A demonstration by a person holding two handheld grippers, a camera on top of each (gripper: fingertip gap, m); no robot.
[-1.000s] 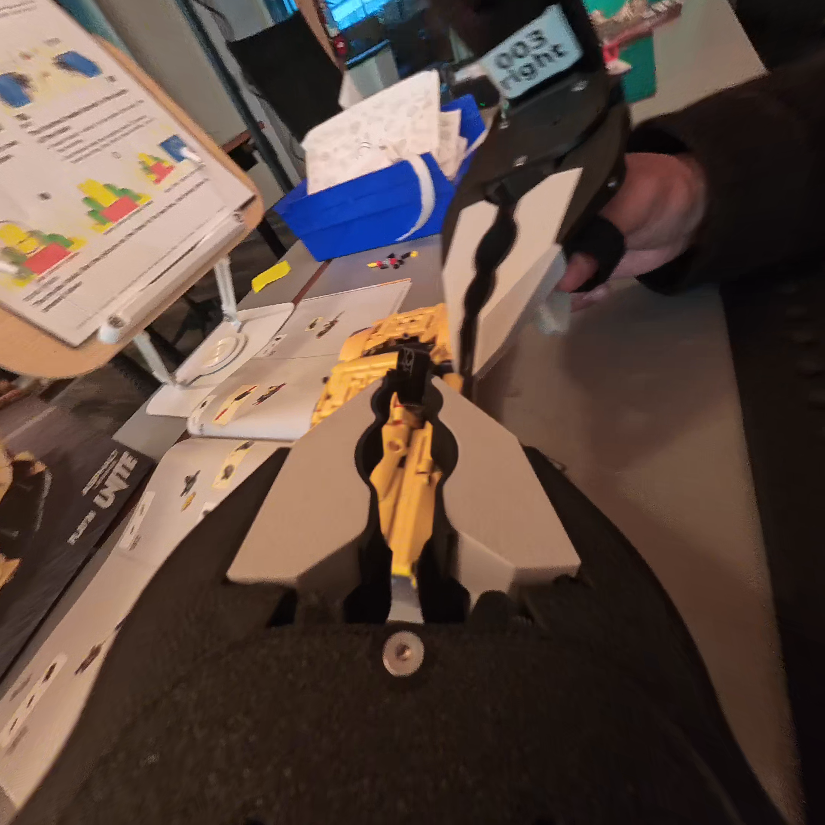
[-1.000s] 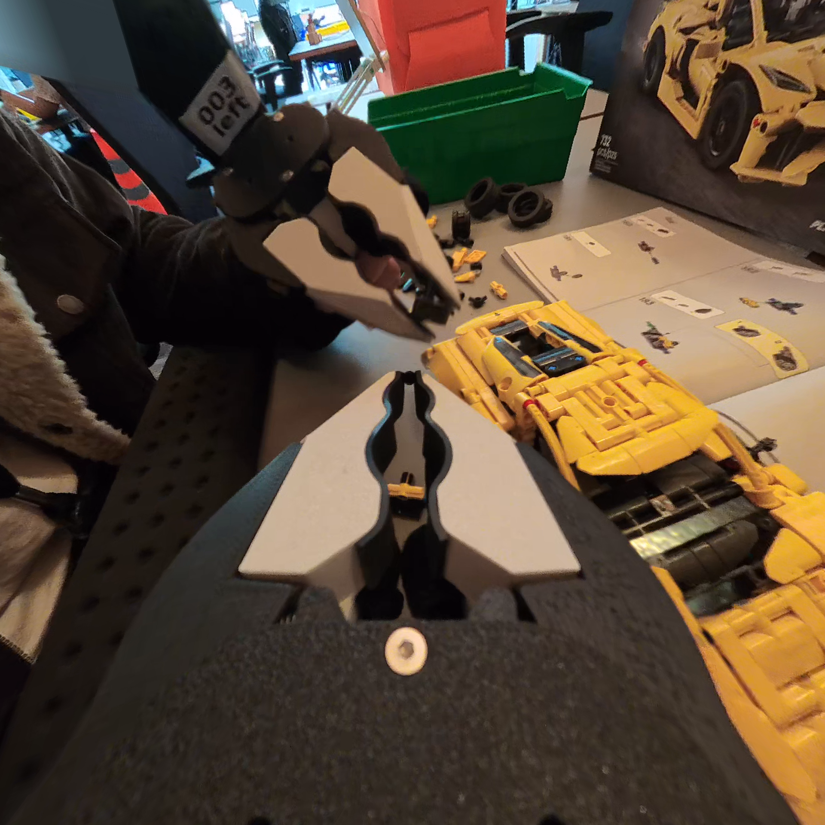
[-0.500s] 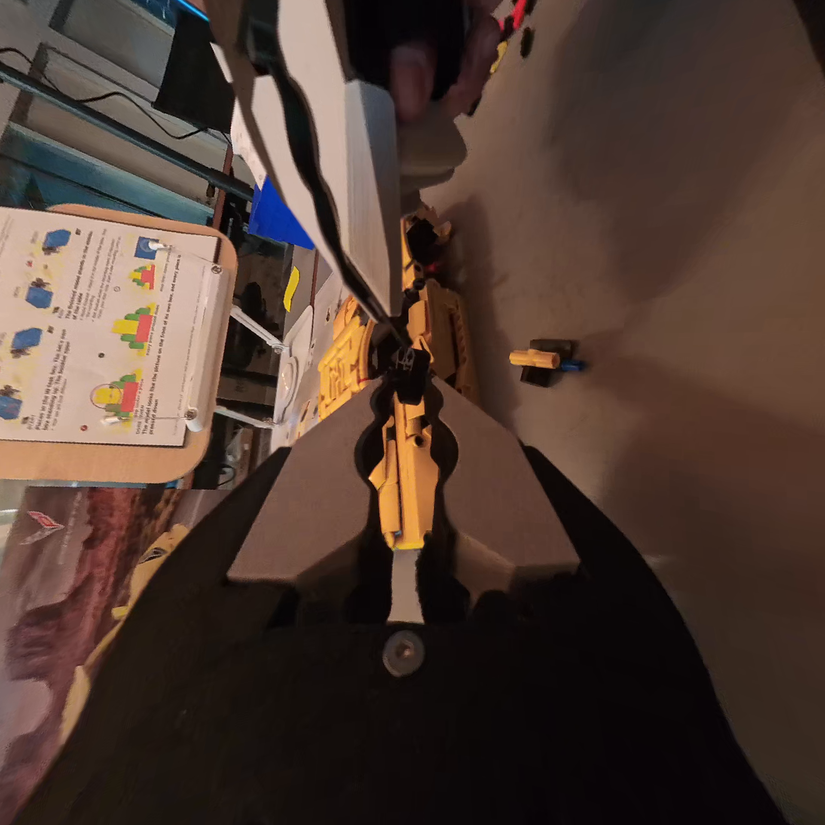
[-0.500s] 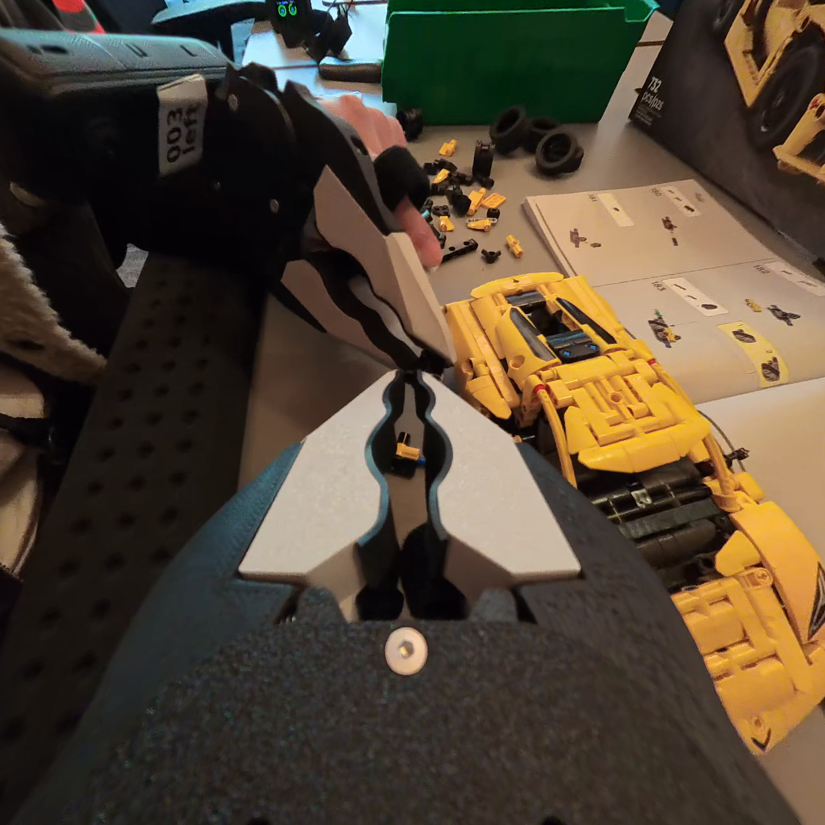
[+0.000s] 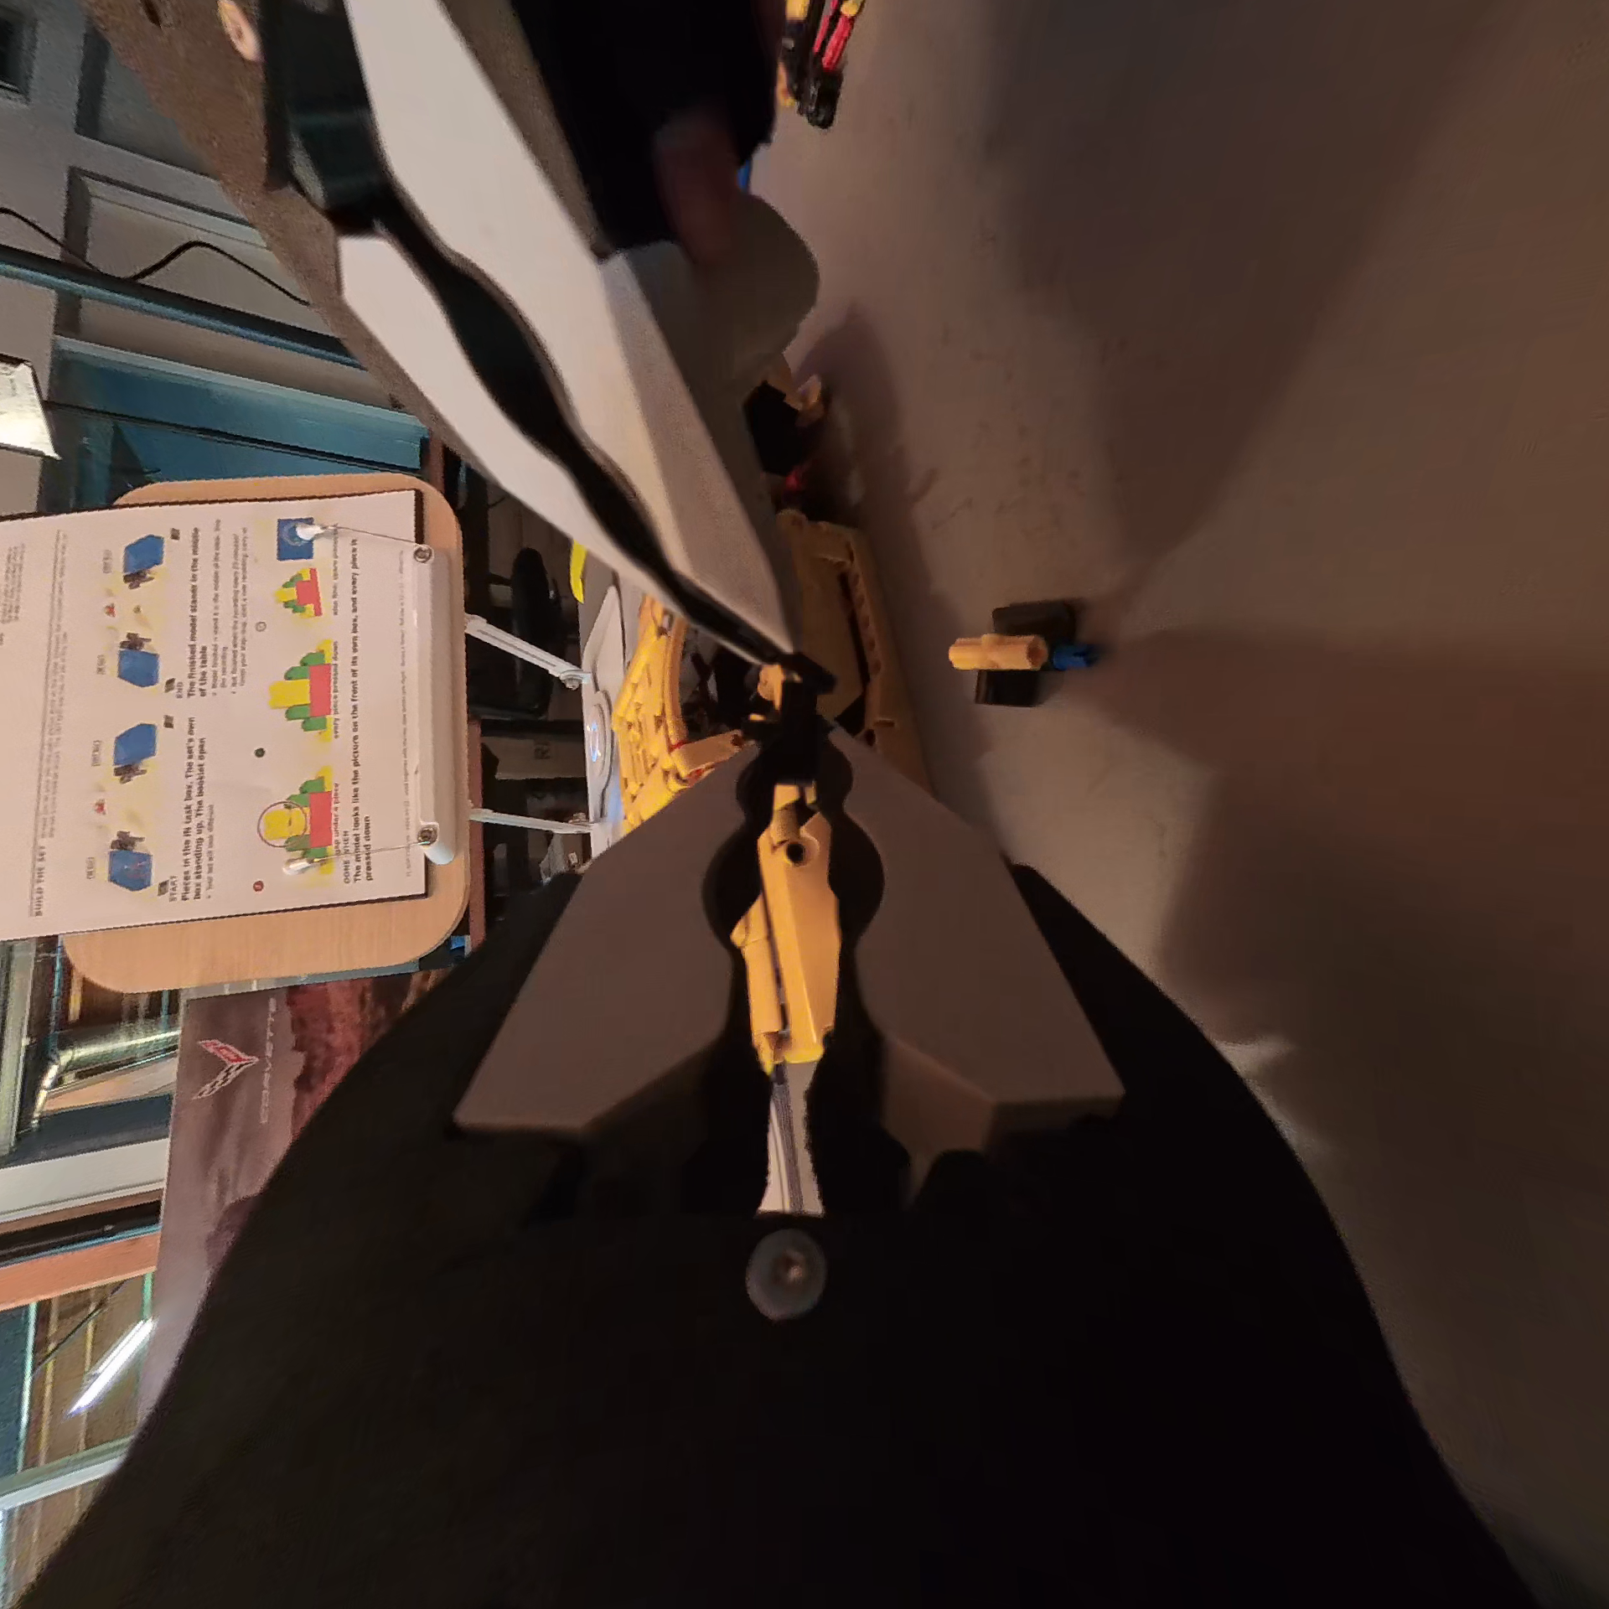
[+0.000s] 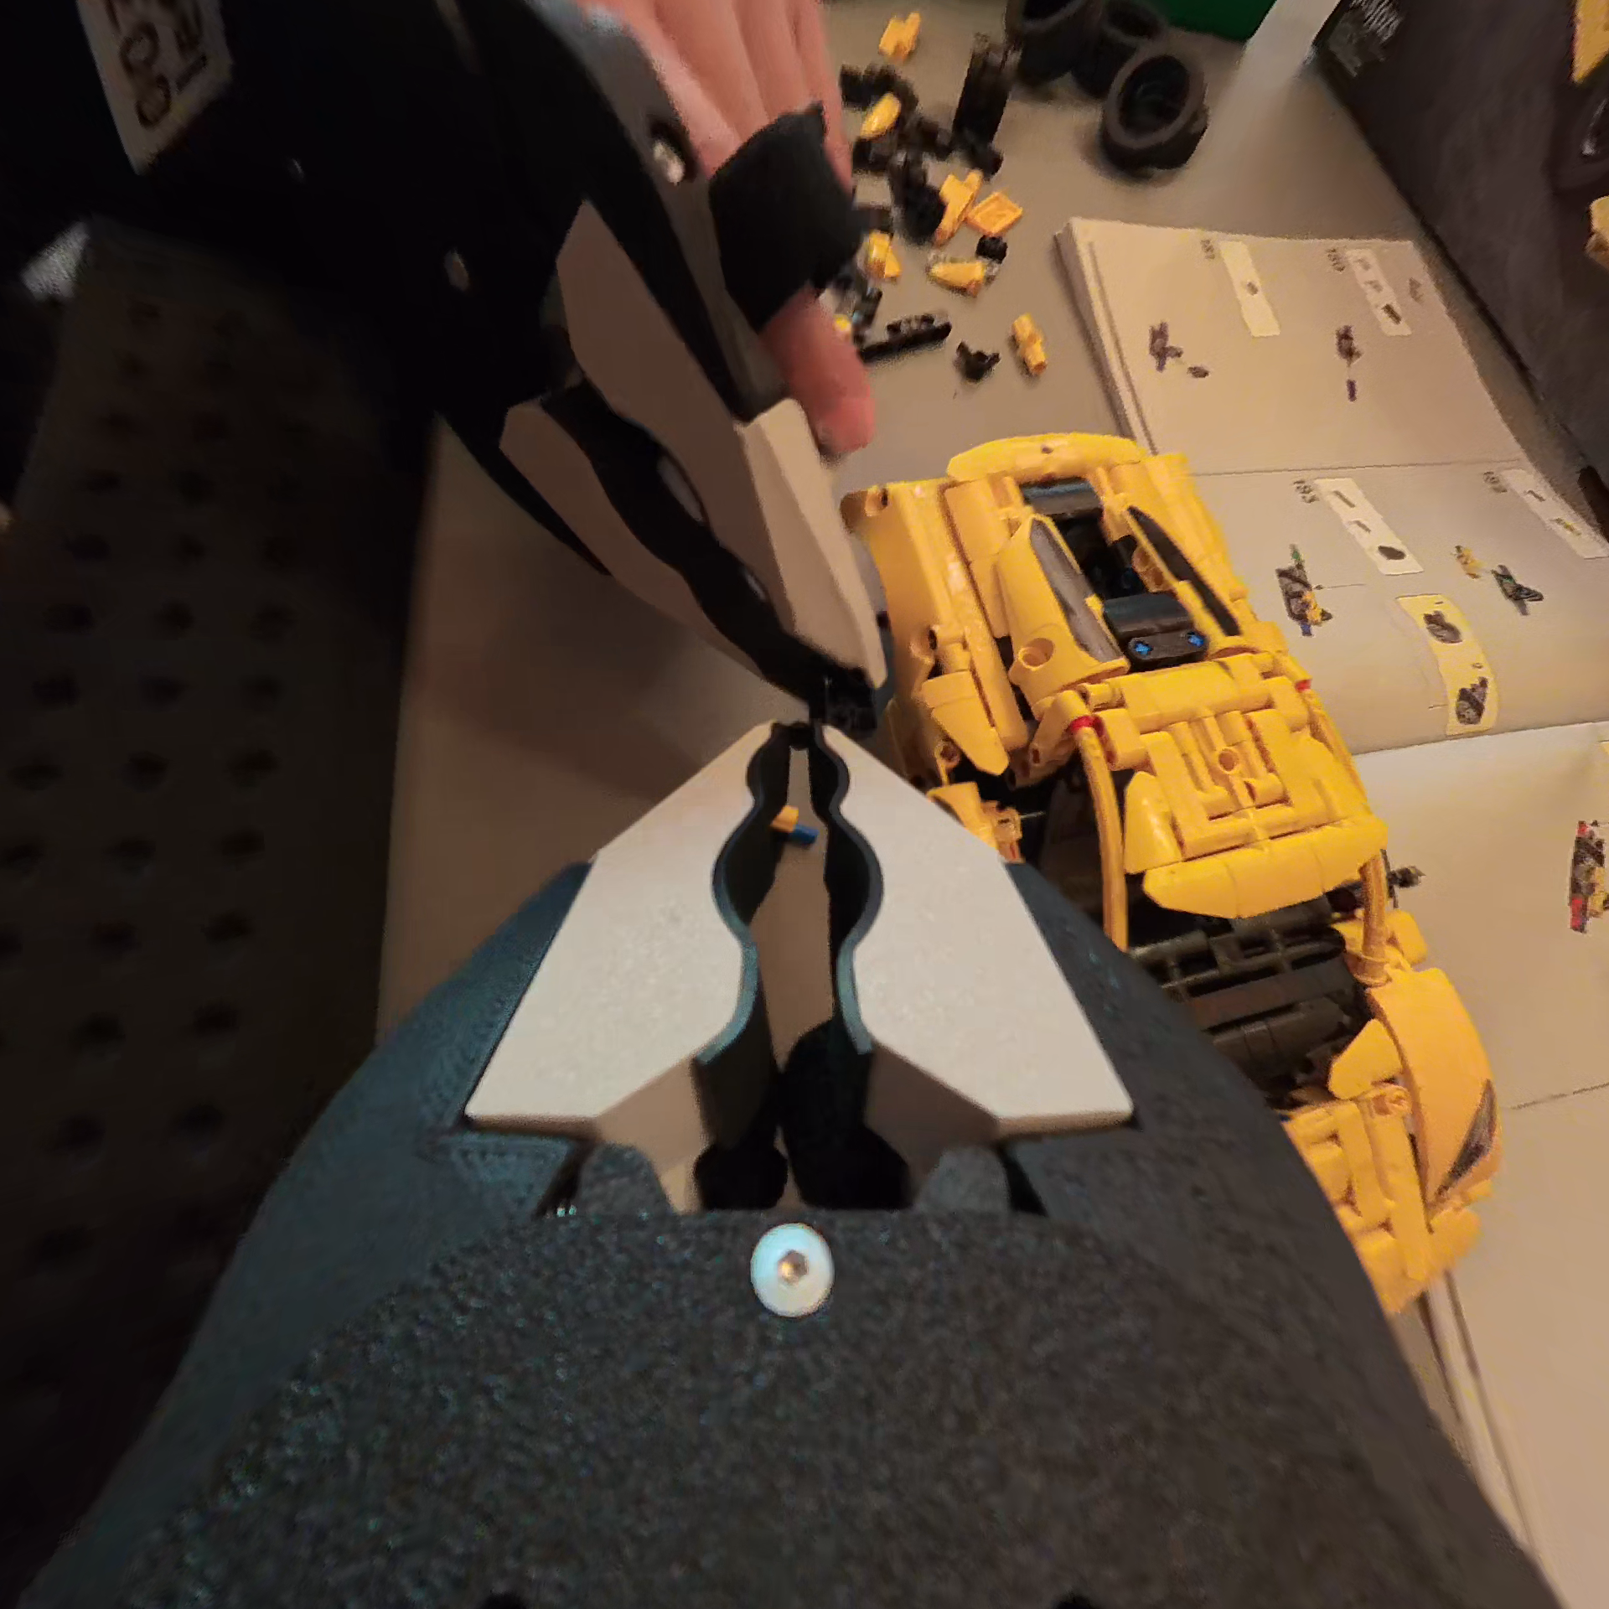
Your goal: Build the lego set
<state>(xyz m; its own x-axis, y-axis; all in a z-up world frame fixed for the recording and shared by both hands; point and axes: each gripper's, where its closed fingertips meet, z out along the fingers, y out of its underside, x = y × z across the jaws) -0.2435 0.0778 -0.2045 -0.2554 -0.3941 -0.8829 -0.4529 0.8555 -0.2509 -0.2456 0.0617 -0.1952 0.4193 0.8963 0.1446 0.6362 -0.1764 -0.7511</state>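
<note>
My left gripper [image 5: 788,766] is shut on a long yellow lego piece [image 5: 788,940] with a black connector [image 5: 788,723] sticking out past its tips. My right gripper [image 6: 797,731] is shut, with nothing seen between its fingers, and its tips touch that black connector [image 6: 840,696]. The two grippers meet tip to tip just left of the yellow lego car [image 6: 1175,740] on the table. In the left wrist view the right gripper [image 5: 784,662] comes in from above and the car [image 5: 653,723] lies behind the tips. The left gripper [image 6: 844,688] also shows in the right wrist view, coming from the upper left.
A small yellow, black and blue piece [image 5: 1014,653] lies on the table under the grippers and shows through the right jaws [image 6: 786,821]. Loose parts [image 6: 940,218], black tyres [image 6: 1149,113] and an open booklet [image 6: 1306,348] lie beyond the car. An instruction board [image 5: 218,714] stands behind. The grippers are tip to tip, or close to it.
My left gripper has rolled about a quarter turn with the yellow piece. Both grippers have come together, down beside the car, until the right tips touch the black connector.
</note>
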